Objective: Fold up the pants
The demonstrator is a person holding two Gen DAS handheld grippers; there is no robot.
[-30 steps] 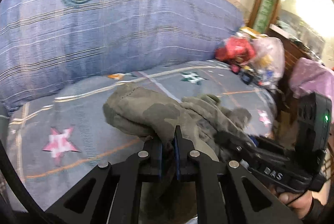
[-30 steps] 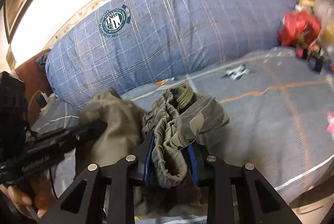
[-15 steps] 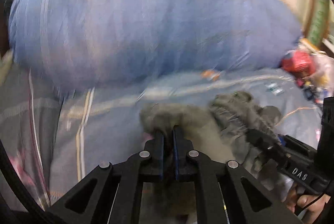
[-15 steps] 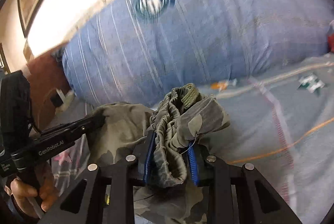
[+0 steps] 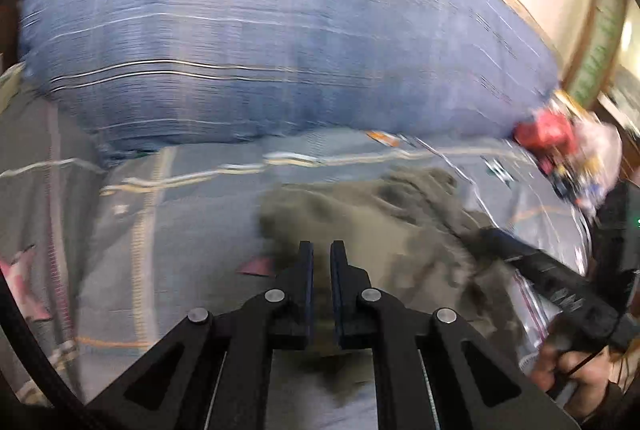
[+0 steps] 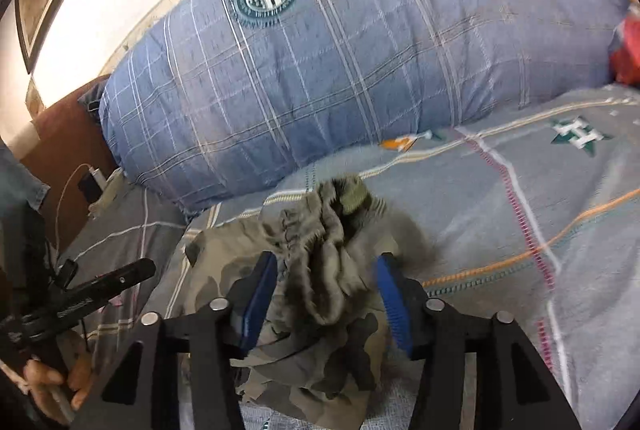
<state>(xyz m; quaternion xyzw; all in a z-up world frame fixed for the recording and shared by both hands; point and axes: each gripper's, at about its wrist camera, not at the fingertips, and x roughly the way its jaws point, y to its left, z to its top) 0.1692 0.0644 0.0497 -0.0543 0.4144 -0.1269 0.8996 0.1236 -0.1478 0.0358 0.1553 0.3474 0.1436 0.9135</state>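
Broadly, open bed sheet (image 6: 520, 209) to the right of the pillow's (image 6: 360, 69) front edge, flat and bare but for printed lines and emblems. Less room off the pillow's left end: brown wooden board (image 6: 60, 133) there, with a dark phone (image 6: 90, 185) and a white cable beside it. Off the pillow's right end, a red bag (image 5: 548, 133) among blurred clutter, closing that side.

Directly in front of the pillow, near its lower edge but not touching it: one pair of camouflage pants (image 6: 320, 270), crumpled in a low heap on the sheet, gathered waistband uppermost and pointing toward the pillow.

Right gripper (image 6: 326, 258) in front of the pillow, over the heap, jaws released and just now opening; bunched waistband loose between the blue pads, with a gap showing on either side. Left gripper (image 5: 322, 248) toward the pillow's left end, jaws clenched almost together; olive cloth beyond and beneath them, yet too blurred to tell whether any is pinched. From the right wrist view, its tip a little clear of the heap's left edge.

Behind the pillow, a pale wall with a patterned border along the top edge. Blue plaid cover on the pillow, round teal badge near its upper side.

Count: one pillow, one pair of pants, one red bag, one phone, two grippers, two hands, namely the left hand (image 6: 52, 378) and the right hand (image 5: 568, 370), each low in front of the pillow on a handle.
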